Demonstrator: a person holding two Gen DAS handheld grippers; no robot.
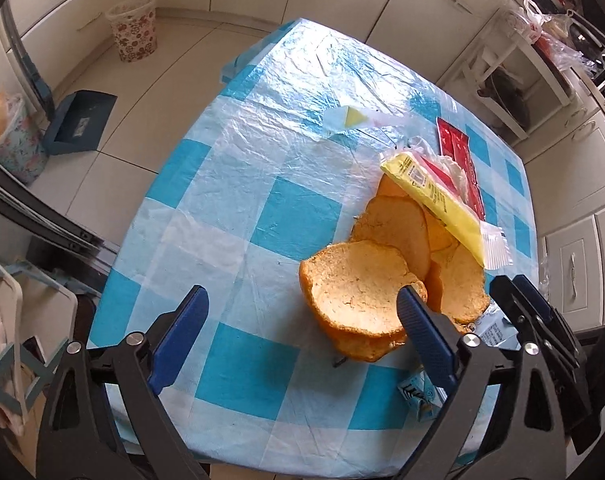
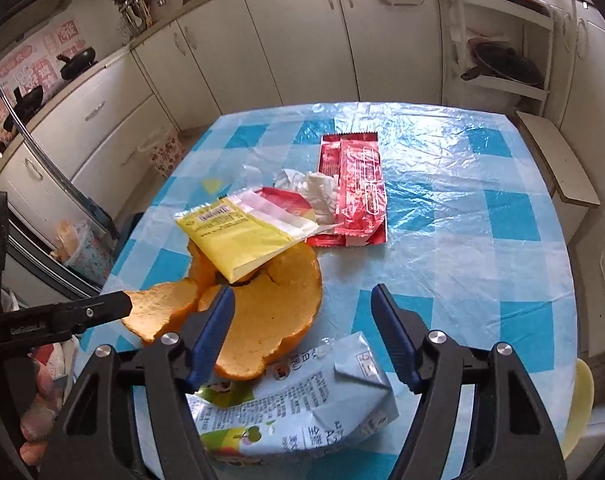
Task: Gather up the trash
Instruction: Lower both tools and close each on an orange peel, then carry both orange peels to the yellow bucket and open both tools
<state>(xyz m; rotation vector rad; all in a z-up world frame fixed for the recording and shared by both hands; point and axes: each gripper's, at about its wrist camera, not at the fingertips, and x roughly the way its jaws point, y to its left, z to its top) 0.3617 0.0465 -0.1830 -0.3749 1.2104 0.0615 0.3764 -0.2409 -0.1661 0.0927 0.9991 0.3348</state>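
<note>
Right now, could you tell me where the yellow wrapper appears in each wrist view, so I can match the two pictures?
Left wrist view: the yellow wrapper lies right of centre, slanting down to the right over the far edge of the orange peel.
Right wrist view: the yellow wrapper sits left of centre, above the orange peel.
Shared landmark: the red wrapper, just beyond the yellow one in both.

The carton point(image 2: 302, 408) ran partly under the right gripper point(image 2: 302, 312) and orange peel point(image 2: 270, 312), its print too small to read, while the yellow wrapper point(image 2: 238, 236) hid the peel's far part.
</note>
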